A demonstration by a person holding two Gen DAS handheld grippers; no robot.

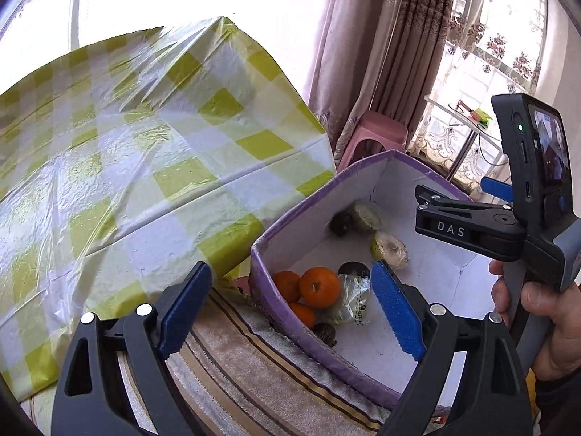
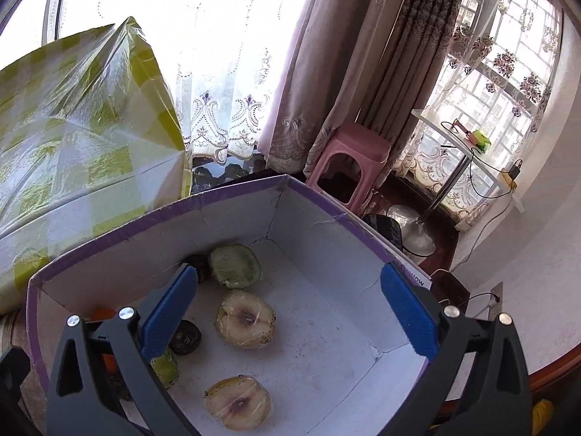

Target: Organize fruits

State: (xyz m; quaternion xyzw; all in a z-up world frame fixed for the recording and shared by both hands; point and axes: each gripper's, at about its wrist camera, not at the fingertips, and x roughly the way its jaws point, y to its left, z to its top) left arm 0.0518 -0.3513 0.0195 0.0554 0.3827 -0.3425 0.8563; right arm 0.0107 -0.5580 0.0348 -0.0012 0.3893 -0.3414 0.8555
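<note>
Fruits lie inside a purple-rimmed white cardboard box (image 2: 120, 232).
Round orange tangerines (image 1: 319, 287) cluster in one corner, plastic-wrapped cut pale fruit halves (image 2: 246, 323) on the box floor. Left claw (image 1: 290, 312) and right claw (image 2: 287, 312) hang above, both spread wide, empty. Beside the box: yellow-checked plastic-covered table (image 1: 127, 145).

Bright daylight through tall windows (image 2: 203, 29) veiled by white embroidered lace sheers (image 2: 225, 116). Heavy mauve patterned drapes (image 2: 366, 54) hanging between. Below, 1 pink plastic stool (image 2: 348, 160) on dark floor. Right: white round side table on a chrome pedestal (image 2: 468, 145), beside a pale plaster wall (image 2: 537, 254).
</note>
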